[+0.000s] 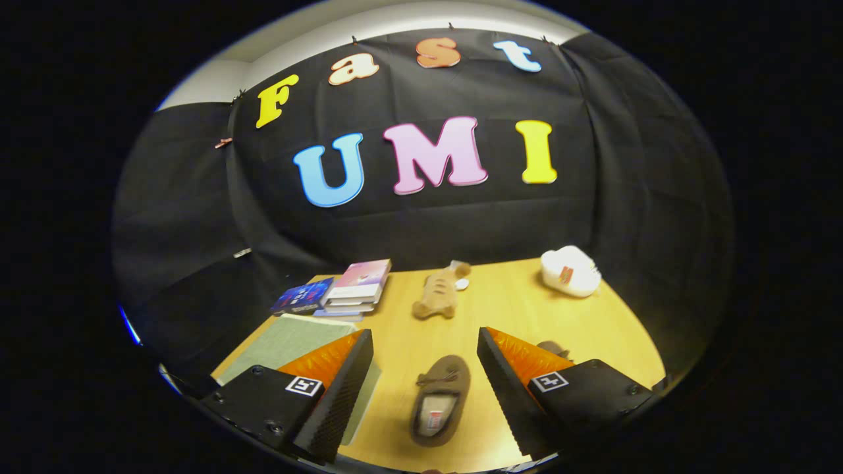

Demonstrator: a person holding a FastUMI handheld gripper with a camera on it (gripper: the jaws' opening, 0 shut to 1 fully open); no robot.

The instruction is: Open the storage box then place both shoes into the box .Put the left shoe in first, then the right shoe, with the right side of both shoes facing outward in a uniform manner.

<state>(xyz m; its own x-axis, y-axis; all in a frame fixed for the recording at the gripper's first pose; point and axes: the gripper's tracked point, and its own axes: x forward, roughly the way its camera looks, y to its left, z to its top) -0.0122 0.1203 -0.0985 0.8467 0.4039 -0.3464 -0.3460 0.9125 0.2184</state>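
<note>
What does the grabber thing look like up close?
The gripper has two wedge-shaped fingers with bumpy, ridged inner faces. Each sits on a black block with small screws and a little square black-and-white marker sticker on top. No cables or sleeve are visible.

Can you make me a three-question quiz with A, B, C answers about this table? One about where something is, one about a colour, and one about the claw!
1. Where is the brown shoe?
A. between the claw's fingers
B. on the books
C. beside the white slipper

2. What colour is the slipper far across the table?
A. white
B. green
C. black

3. How is the claw?
A. shut on the shoe
B. open, holding nothing
C. shut on a book

Answers: 1 A, the shoe lies in the gap between the fingers. 2 A, it is white. 3 B, the fingers stand wide apart.
</note>
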